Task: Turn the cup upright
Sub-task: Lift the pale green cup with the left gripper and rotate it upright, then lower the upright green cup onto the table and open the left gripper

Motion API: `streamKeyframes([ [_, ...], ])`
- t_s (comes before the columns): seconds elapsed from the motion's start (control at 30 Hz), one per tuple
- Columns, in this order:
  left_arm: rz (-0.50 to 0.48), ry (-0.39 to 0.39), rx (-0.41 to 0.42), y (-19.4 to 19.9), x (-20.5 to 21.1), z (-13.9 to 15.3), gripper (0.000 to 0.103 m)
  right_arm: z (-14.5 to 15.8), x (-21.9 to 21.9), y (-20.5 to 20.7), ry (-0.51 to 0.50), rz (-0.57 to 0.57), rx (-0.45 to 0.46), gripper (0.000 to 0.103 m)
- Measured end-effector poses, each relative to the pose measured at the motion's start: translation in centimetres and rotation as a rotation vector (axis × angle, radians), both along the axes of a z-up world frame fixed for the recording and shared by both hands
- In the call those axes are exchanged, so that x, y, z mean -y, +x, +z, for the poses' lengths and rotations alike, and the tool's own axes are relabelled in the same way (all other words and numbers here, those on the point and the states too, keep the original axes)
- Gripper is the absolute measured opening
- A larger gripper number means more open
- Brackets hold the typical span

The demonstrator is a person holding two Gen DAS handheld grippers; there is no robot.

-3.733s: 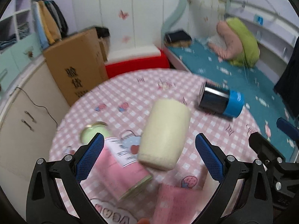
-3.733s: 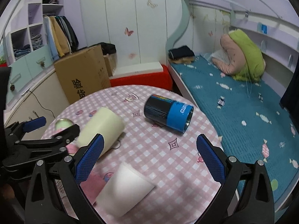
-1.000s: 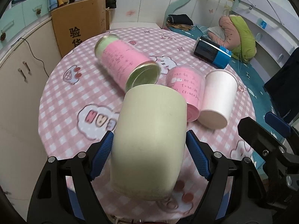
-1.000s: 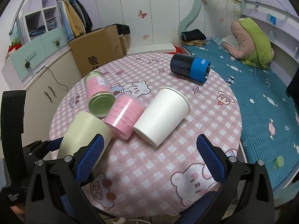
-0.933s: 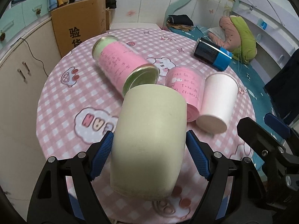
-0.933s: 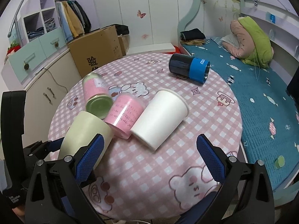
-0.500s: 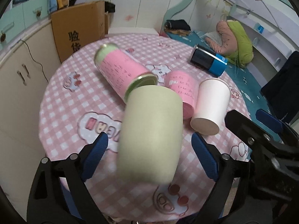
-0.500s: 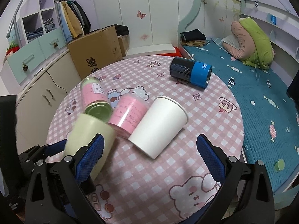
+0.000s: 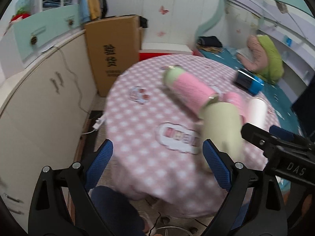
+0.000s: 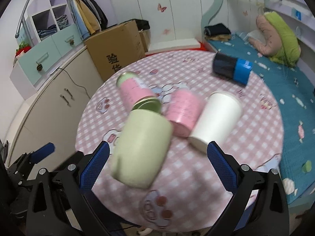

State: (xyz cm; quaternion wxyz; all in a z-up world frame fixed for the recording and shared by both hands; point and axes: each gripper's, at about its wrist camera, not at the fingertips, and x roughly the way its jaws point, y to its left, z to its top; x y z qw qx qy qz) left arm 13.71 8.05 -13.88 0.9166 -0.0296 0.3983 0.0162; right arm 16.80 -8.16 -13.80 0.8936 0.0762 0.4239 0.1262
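Observation:
A pale green cup [image 10: 140, 148] stands near the front left edge of the round pink checked table [image 10: 246, 137], rim up as far as the blur lets me tell. It shows in the left wrist view [image 9: 222, 129] at the right. My left gripper [image 9: 157, 163] is open and empty, off to the left of the cup over the table's edge. My right gripper [image 10: 156, 165] is open and empty, with the green cup in front of its left finger [image 10: 94, 166]. The left gripper also shows at the lower left of the right wrist view [image 10: 42, 151].
On the table lie a pink can with a green lid [image 10: 135, 90], a pink cup [image 10: 184, 110], a white paper cup [image 10: 216, 120] and a dark cup with a blue band [image 10: 232, 68]. A cardboard box [image 10: 116, 47] and cabinets [image 10: 49, 102] stand left, a bed [image 10: 285, 74] right.
My left gripper opened, let go of the green cup and swung left and back from it. The cup now rests on the table. The right gripper has shifted slightly.

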Motion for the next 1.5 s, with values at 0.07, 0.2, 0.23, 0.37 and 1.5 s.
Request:
streamKeyframes([
  [0.07,0.01,-0.001,-0.003,0.3,-1.1,-0.2,0.093,-0.6,-0.9,0.6,0.016,0.002,-0.031,0.096],
  [0.2,0.027,-0.004,-0.014,0.8,-2.9,-0.8,0.093,-1.7,-2.3,1.7,0.015,-0.013,-0.079,0.096],
  [0.23,0.029,-0.009,-0.019,1.1,-3.2,-1.0,0.093,-1.9,-2.5,2.0,0.016,-0.017,-0.088,0.096],
  [0.37,0.032,-0.027,-0.034,2.1,-4.4,-1.7,0.093,-3.2,-2.9,3.5,0.057,-0.039,-0.153,0.096],
  [1.5,-0.043,-0.073,-0.033,4.8,-2.5,-1.7,0.093,-1.3,-2.9,4.3,-0.07,-0.005,0.0,0.076],
])
